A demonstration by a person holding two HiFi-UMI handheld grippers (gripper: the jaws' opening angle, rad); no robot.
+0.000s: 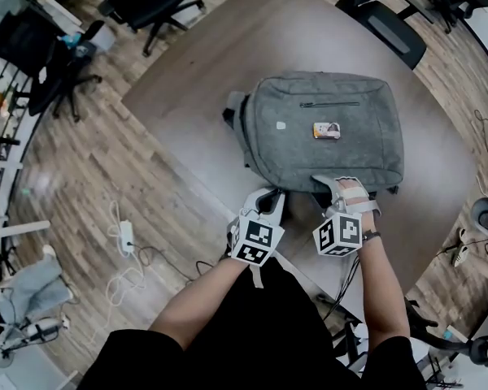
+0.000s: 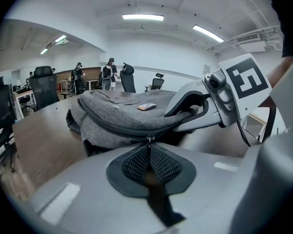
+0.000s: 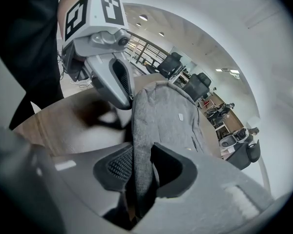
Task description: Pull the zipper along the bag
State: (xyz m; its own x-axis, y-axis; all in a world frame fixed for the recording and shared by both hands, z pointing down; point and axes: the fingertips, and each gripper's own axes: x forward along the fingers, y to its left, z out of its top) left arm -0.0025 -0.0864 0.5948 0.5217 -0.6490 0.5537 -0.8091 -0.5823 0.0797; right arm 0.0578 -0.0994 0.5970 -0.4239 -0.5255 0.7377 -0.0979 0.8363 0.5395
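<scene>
Left gripper (image 1: 270, 195): at the bag's near edge, left end; jaws clenched on the zipper pull (image 2: 149, 139).
Right gripper (image 1: 339, 185): just beside it along the same near edge; jaws clamped on a fold of the bag's grey fabric.
Bag (image 1: 325, 120): grey, lying flat on the table (image 1: 195, 80).
Card (image 1: 326, 130): lying on the bag's top face.
Office chair (image 1: 378, 19): beyond the bag's far side.

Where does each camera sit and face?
Head view: on the head, steeply down at the grey fabric backpack on the brown table; forearms, left tongs, right tongs.
Left gripper view: on left tongs, facing the backpack's edge; shut on metal zipper pull.
Right gripper view: on right tongs, pinching backpack fabric.
Shared: each gripper view shows the other tongs.
</scene>
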